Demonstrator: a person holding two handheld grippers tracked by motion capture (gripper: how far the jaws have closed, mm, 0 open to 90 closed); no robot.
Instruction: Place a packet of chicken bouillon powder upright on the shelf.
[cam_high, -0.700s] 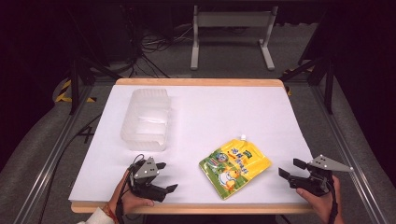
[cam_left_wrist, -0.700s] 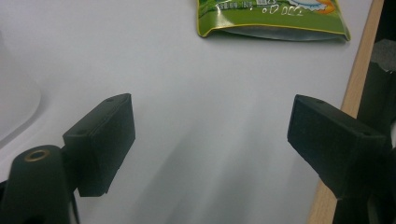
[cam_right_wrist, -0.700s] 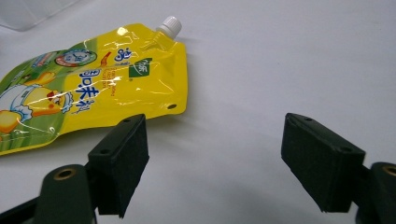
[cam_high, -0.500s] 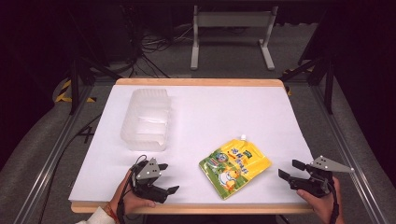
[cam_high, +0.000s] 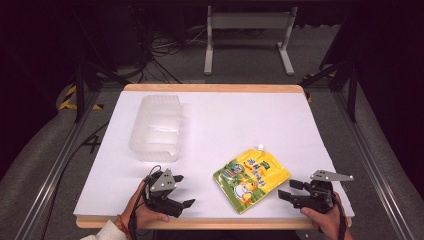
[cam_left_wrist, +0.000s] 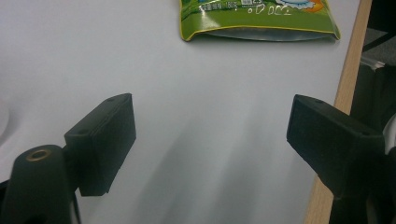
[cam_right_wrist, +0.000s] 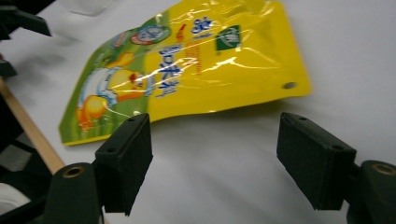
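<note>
Little has been changed since the earlier frames: the right gripper (cam_high: 289, 189) has been eased a touch nearer the pouch (cam_high: 251, 172), while the left gripper (cam_high: 184, 190) has been kept about where it was, and the pouch and the plastic container (cam_high: 156, 127) have not been shifted.

On the white tabletop (cam_high: 240, 120) the pouch is laid flat at the near right, with its white spout (cam_high: 260, 147) turned to the far side. It is coloured yellow with a green lower part, and a cartoon duck is printed on it. Blue characters are printed across the yellow face in the right gripper view (cam_right_wrist: 187, 70), with a small green badge beside them; they are too blurred to be read. In the left gripper view, a line of small white print is seen along the green bottom edge of the pouch (cam_left_wrist: 259, 21), of which only something like "180" can be made out.

The right gripper is held near the table's near right corner, pointed left at the pouch, its jaws spread wide with nothing between them; the pouch is not touched. The left gripper is held at the near edge, left of the pouch, pointed right, its jaws likewise spread wide and empty. The clear plastic container is set at the far left, well apart from both.
</note>
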